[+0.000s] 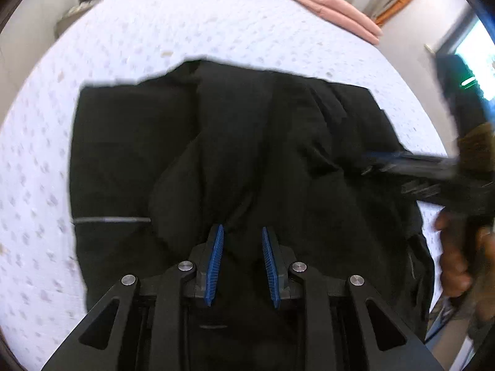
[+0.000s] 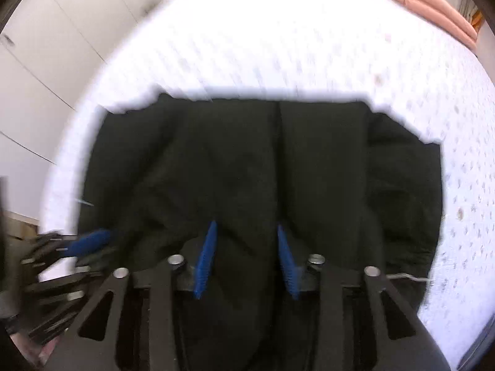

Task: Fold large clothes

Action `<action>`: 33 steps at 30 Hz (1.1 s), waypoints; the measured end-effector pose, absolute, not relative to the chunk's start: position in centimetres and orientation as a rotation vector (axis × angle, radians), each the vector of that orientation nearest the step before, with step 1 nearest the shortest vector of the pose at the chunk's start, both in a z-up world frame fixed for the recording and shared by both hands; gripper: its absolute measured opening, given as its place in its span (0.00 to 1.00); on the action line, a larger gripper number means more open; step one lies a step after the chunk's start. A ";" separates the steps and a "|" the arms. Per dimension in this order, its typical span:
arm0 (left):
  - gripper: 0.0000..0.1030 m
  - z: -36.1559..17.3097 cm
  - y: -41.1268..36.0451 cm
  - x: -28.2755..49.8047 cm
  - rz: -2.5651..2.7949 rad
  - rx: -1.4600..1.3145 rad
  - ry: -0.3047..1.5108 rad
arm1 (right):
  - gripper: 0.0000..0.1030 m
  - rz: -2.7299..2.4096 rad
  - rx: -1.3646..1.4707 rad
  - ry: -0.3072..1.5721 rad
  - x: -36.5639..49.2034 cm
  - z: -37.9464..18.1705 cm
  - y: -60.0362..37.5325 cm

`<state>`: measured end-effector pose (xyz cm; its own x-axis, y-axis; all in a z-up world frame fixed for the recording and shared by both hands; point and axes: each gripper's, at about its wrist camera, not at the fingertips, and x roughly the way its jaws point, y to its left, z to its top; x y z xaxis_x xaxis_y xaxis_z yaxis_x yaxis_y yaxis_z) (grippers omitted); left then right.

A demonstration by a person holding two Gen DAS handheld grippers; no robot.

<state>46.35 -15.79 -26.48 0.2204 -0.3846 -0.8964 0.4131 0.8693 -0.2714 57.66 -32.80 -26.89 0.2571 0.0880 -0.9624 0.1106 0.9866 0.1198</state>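
Folding step: judged to be the grab before a fold; both claws point steeply down at a black jacket (image 1: pixel 247 154) spread on the bed (image 1: pixel 185 24).
Jacket place: middle of the white patterned bedsheet, partly bunched, with a grey zip line (image 1: pixel 111 219) at about 9 o'clock in the left view.
Left claw (image 1: pixel 242 232): blue pads partly spread, black cloth rising between them; whether the pads press it I cannot tell.
Right claw (image 2: pixel 246 227): pads set somewhat wider, over dark fabric near a centre seam; a grip is not clear through the blur.
Next move: likely calls for both claws to pinch the near edge firmly and together, then lift evenly toward 12 o'clock.
Left view only: the person's hand (image 1: pixel 458 256) at 3 o'clock and a folded pink blanket (image 1: pixel 334 9) at 1 o'clock.
Right view only: white cupboard doors (image 2: pixel 46 46) at 10 o'clock.
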 end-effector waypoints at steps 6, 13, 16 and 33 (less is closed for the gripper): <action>0.26 -25.9 -16.2 46.7 -0.561 0.027 1.232 | 0.38 0.008 0.309 1.292 56.9 -26.2 -33.9; 0.26 -20.9 -14.1 44.3 -0.632 -0.016 1.182 | 0.39 0.162 0.366 1.179 49.1 -17.5 -31.4; 0.27 -22.6 -13.9 44.0 -0.632 0.012 1.227 | 0.39 0.156 0.300 1.275 47.4 -20.3 -29.5; 0.27 -26.9 -15.2 43.4 -0.582 0.118 1.206 | 0.28 0.003 0.288 1.331 44.3 -25.3 -29.6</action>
<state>43.36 -15.20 -26.94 0.2305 -0.3610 -0.9036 0.4832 0.8485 -0.2157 44.25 -29.63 -25.31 0.2429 0.1661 -0.9557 0.1612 0.9646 0.2086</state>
